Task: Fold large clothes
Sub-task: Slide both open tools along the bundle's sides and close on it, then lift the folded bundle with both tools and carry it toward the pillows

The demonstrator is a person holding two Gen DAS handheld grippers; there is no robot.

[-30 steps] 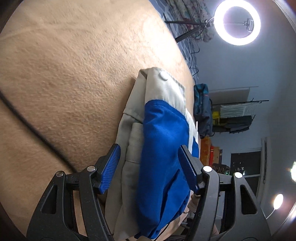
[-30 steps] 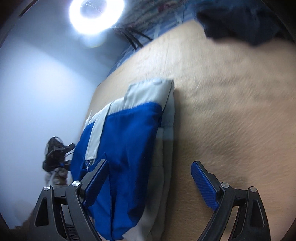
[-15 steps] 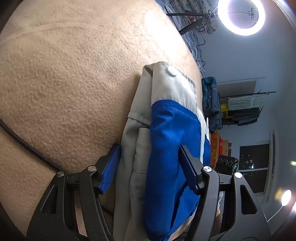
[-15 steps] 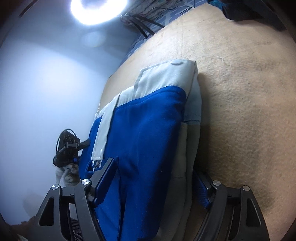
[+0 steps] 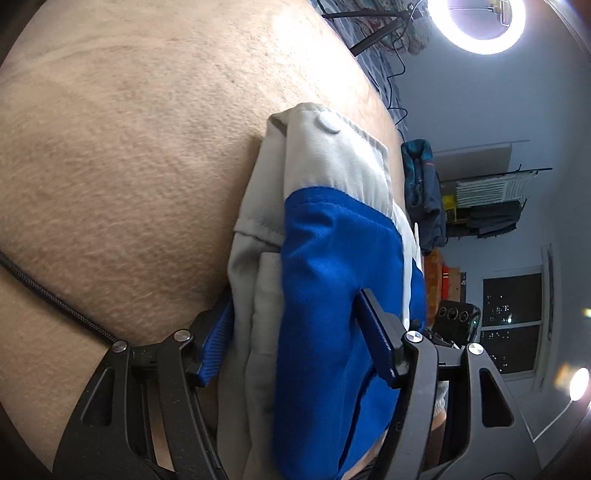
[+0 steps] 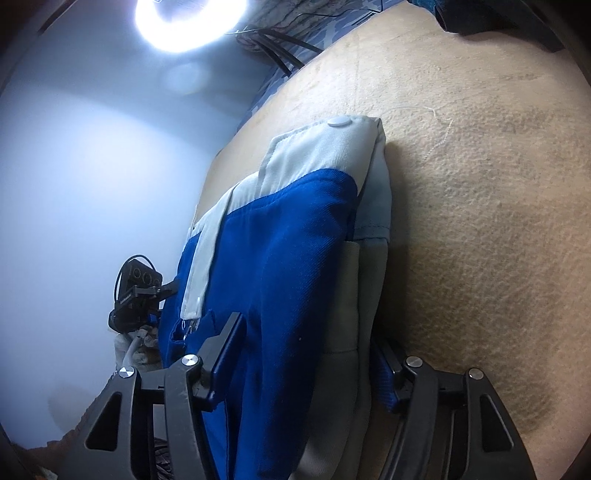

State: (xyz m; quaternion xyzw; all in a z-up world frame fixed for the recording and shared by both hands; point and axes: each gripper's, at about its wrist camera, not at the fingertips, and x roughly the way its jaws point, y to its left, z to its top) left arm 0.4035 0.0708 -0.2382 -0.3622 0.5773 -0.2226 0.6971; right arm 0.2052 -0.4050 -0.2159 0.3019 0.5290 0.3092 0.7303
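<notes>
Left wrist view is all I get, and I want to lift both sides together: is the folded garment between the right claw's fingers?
Observer: Yes. The right claw straddles the folded garment. Its jaws are closing, with the blue and grey layers between them.
Operator: Anything else on the bed on that side?
Observer: A dark clothes pile lies far across the blanket, apart from the garment.
Operator: Anything loose near the fold?
Observer: A pale thread lies on the blanket just past the garment's snap corner.
</notes>
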